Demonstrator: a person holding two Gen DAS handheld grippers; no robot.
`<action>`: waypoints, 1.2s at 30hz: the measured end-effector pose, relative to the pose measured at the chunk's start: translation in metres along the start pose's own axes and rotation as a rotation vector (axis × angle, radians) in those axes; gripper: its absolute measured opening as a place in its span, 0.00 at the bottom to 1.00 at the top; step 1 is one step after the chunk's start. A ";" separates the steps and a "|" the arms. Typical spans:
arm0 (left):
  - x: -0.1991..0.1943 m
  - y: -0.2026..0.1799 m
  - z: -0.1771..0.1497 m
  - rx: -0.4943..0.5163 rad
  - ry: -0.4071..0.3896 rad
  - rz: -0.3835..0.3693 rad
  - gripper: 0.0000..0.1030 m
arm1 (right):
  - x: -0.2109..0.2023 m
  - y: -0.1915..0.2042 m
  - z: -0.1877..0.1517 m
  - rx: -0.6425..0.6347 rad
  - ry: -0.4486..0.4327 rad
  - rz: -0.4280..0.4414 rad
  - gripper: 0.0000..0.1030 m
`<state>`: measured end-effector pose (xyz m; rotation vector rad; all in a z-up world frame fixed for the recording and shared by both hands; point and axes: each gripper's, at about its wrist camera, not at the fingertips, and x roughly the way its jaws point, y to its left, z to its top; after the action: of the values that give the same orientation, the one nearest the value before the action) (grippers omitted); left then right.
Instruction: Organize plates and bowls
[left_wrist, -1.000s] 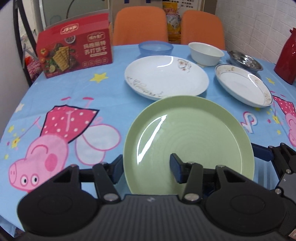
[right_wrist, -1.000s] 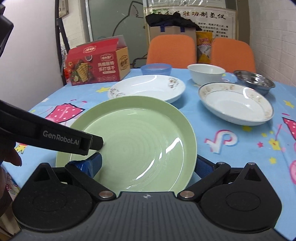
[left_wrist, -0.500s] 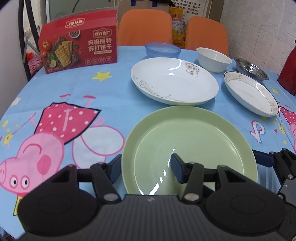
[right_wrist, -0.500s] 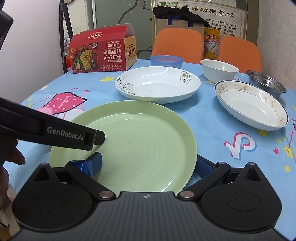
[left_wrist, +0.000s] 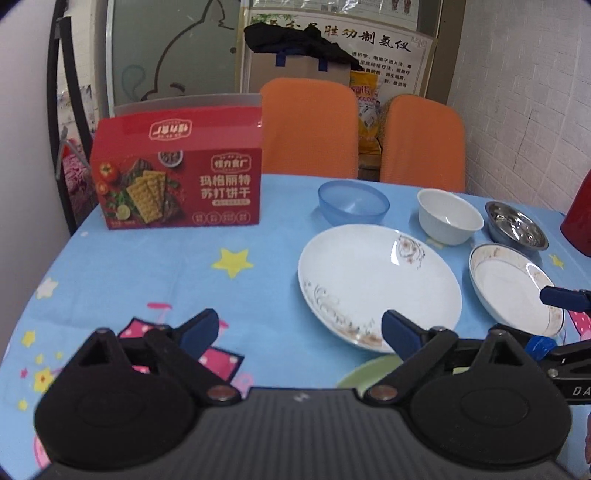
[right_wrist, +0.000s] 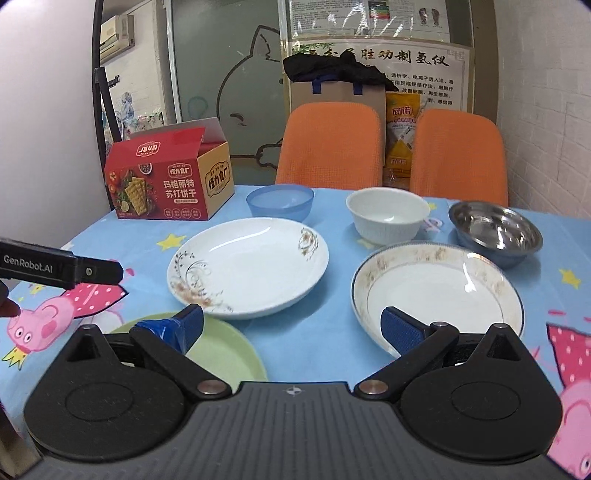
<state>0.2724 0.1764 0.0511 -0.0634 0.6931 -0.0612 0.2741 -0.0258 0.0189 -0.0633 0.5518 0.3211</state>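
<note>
The left claw points downward over the bench, and its jaws are opening, already wide, with only tablecloth and the near rim of the flowered white plate showing between the blue pads. The green plate lies flat on the cloth just under that claw's right finger, gripped by neither claw. The right claw also tilts down, jaws spread wide and holding nothing; its left pad hangs over the far edge of the green plate and its right pad over the near rim of the gold-rimmed plate. In the right wrist view the left claw's black finger juts in from the left edge, with a fingertip of the person's hand below it.

The bench carries a blue tablecloth printed with pink pigs and yellow stars. Beyond the flowered plate stand a blue bowl, a white bowl and a steel bowl, set apart in a row. A red cracker box stands upright at the far left, its lid flap raised. A red vessel sits at the right edge of the left wrist view. Behind the bench are two orange chairs, a paper bag with dark cloth on it, a wall poster and a white brick wall.
</note>
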 end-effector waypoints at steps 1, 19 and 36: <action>0.009 0.001 0.007 0.000 0.006 -0.010 0.92 | 0.012 -0.002 0.008 -0.024 0.001 0.008 0.88; 0.130 -0.001 0.032 -0.033 0.193 -0.103 0.66 | 0.132 -0.014 0.016 -0.062 0.176 0.098 0.88; 0.112 -0.021 0.040 -0.022 0.159 -0.055 0.47 | 0.110 0.003 0.022 -0.046 0.157 0.108 0.88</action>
<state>0.3833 0.1479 0.0121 -0.0997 0.8513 -0.1120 0.3719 0.0112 -0.0202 -0.1041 0.7051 0.4364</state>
